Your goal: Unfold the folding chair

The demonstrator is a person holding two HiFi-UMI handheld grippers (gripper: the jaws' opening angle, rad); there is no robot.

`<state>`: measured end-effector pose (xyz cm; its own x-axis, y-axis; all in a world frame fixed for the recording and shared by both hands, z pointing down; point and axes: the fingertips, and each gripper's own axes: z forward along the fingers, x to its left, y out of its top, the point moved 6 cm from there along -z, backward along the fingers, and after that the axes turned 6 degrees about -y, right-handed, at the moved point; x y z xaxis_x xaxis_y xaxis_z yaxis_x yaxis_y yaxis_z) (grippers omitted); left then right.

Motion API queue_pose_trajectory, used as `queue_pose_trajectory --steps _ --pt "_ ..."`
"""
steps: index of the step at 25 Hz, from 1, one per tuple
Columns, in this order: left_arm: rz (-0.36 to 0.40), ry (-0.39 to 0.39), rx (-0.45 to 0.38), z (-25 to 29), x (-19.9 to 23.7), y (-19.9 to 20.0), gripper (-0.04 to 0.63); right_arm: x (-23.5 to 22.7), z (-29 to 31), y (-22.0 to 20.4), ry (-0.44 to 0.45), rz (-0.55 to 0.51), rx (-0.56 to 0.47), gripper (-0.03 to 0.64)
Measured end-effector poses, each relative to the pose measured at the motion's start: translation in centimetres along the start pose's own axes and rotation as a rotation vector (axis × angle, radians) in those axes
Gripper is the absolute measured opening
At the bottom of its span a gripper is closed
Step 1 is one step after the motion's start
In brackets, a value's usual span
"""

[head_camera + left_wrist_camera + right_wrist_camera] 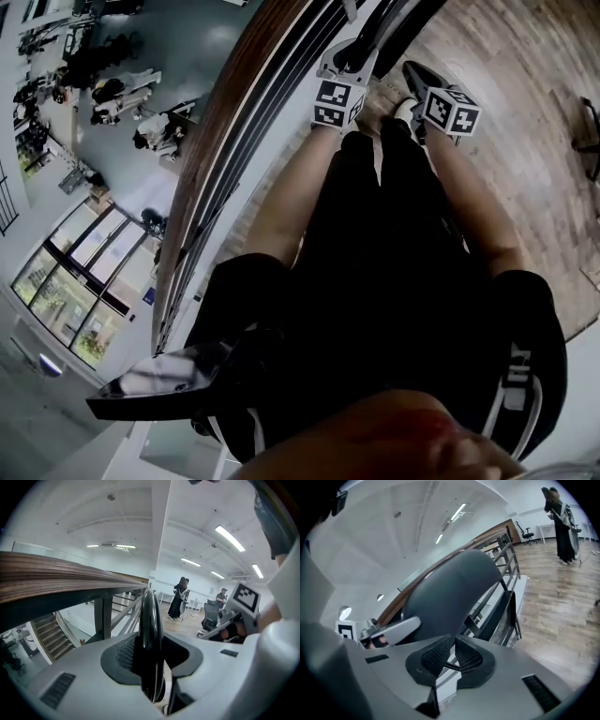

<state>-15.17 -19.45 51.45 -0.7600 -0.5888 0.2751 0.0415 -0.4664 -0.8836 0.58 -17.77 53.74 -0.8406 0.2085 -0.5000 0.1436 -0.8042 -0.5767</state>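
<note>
The folded black chair (pixel 389 28) leans against the railing, just beyond both grippers. My left gripper (pixel 349 58) is shut on the chair's glossy black edge (pixel 150 620), which stands upright between its pads (pixel 123 652). My right gripper (pixel 419 82) is beside it on the right, shut with nothing between its jaws. In the right gripper view its tips (pixel 453 641) meet just short of the chair's dark rounded back panel (pixel 450 592). The left gripper (pixel 389 630) shows at that panel's left side. In the left gripper view the right gripper (pixel 234 616) and its marker cube show to the right.
A wooden handrail (pixel 225 131) on a dark metal railing (pixel 506 550) runs behind the chair, with a lower floor (pixel 122 94) and stairs (pixel 51 634) beyond. Wooden flooring (pixel 525 75) lies to the right. People (pixel 179 597) and office chairs (pixel 211 613) stand far off.
</note>
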Motion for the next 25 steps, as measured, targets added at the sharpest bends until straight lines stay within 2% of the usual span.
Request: queue_pose_trajectory --steps 1,5,13,19,22,25 --pt "0.001 0.002 0.000 -0.1 -0.3 0.1 0.118 -0.8 0.5 -0.3 -0.041 0.024 0.017 0.016" --pt "0.009 0.004 -0.001 -0.4 -1.2 0.6 0.118 -3.0 2.9 -1.2 -0.166 0.116 0.066 0.123" --pt "0.027 0.016 -0.008 -0.5 -2.6 0.2 0.118 -6.2 8.1 -2.8 -0.354 0.236 0.097 0.235" --pt "0.024 0.013 -0.024 -0.1 -3.0 0.0 0.118 -6.8 10.7 -3.5 -0.435 0.364 0.141 0.290" --pt "0.023 0.004 -0.021 -0.1 -3.1 -0.1 0.118 -6.8 12.0 -3.5 -0.488 0.373 0.142 0.301" --pt "0.023 -0.003 -0.018 -0.2 -3.1 0.1 0.117 -7.7 13.4 -4.6 -0.542 0.383 0.186 0.301"
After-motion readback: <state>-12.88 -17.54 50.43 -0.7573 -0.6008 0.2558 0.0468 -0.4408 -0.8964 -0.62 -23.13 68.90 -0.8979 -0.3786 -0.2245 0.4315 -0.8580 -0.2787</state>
